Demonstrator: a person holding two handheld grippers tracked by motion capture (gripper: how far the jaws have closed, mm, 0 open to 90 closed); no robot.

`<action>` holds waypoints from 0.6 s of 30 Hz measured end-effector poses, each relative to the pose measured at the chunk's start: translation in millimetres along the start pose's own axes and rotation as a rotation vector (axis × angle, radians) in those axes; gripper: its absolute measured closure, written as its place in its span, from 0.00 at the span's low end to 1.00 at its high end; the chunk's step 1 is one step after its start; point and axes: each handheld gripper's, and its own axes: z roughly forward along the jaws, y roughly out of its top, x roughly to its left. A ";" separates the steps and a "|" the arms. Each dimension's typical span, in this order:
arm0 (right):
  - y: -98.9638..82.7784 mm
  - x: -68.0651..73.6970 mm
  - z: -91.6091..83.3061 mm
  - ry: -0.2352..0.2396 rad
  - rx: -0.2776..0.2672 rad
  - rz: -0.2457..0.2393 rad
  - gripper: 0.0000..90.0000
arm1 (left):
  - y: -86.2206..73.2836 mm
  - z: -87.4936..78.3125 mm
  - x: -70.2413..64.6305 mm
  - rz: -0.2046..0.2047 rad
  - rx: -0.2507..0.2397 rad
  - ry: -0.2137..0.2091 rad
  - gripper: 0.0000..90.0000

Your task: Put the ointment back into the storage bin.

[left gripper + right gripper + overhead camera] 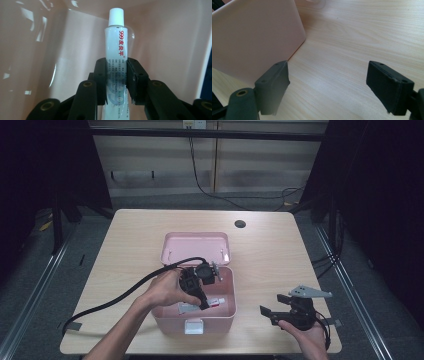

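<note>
L gripper pinches ointment tube mid-body inside pink box; R gripper spread.

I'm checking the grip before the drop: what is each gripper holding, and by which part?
The left gripper pinches the white tube around its lower body, cap end free. The right gripper is open, holding nothing.

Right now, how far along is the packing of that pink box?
Done: the pink box stands open, lid back, and a flat packet already lies inside. In hand: the left gripper is shut on a white ointment tube, cap pointing away, held inside the box walls. Left, as it seems: letting the tube go and closing the lid. The right gripper waits open over the table beside the box.
</note>
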 end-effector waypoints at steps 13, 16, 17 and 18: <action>-0.1 0.4 0.1 0.001 0.003 0.000 0.20 | -0.5 12.3 -1.4 0.023 0.015 -0.038 0.79; -0.2 0.3 0.2 0.000 0.003 0.001 0.20 | -0.1 15.2 -0.4 0.003 0.012 -0.049 0.79; -0.1 0.3 0.2 0.000 0.003 0.001 0.20 | 0.0 15.6 0.0 -0.001 0.007 -0.044 0.79; -0.1 0.3 0.2 0.000 0.003 0.001 0.20 | 0.1 16.0 0.4 -0.002 0.005 -0.044 0.79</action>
